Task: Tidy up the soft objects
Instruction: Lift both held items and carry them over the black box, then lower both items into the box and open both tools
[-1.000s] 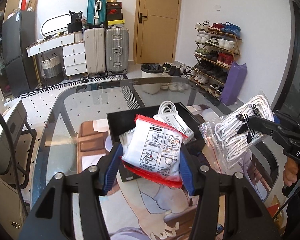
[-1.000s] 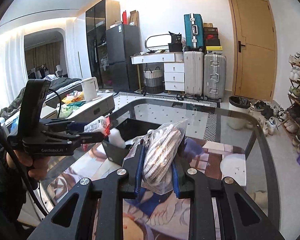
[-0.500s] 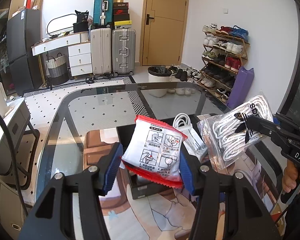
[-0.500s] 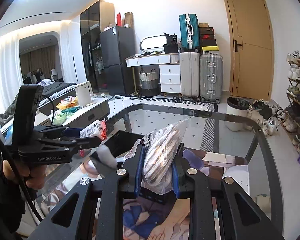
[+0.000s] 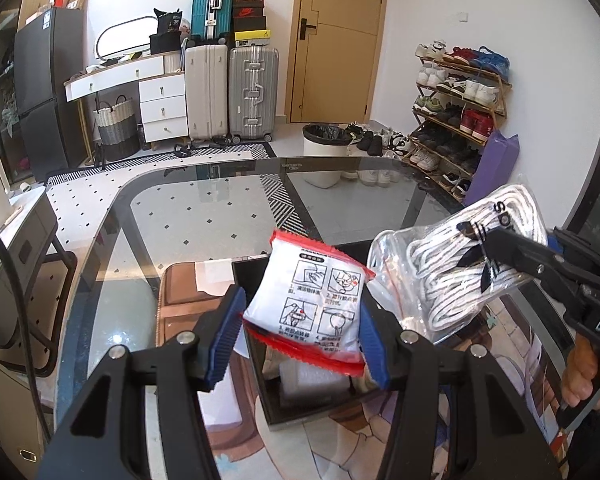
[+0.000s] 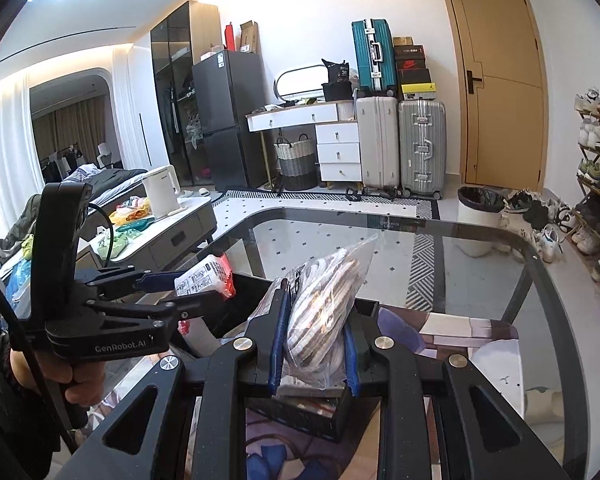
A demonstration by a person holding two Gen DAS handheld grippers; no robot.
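Note:
My left gripper (image 5: 300,334) is shut on a white packet with red edges (image 5: 310,300) and holds it above a black open box (image 5: 300,404) on the glass table. My right gripper (image 6: 314,350) is shut on a clear bag of white laces (image 6: 320,312), also held above the box (image 6: 300,408). In the left wrist view the lace bag (image 5: 456,276) hangs to the right of the packet, pinched by the right gripper (image 5: 500,252). In the right wrist view the left gripper (image 6: 196,290) holds the packet (image 6: 206,278) at left.
The glass table (image 5: 204,216) carries a printed mat (image 5: 180,320) under the box. Beyond the table stand suitcases (image 5: 232,92), a white bin (image 5: 326,148) and a shoe rack (image 5: 460,92). A side table with a kettle (image 6: 162,196) stands at left.
Both grippers have lifted and drawn back with their loads. The box now sits lower and nearer in both views. The lace bag has come closer to the packet.

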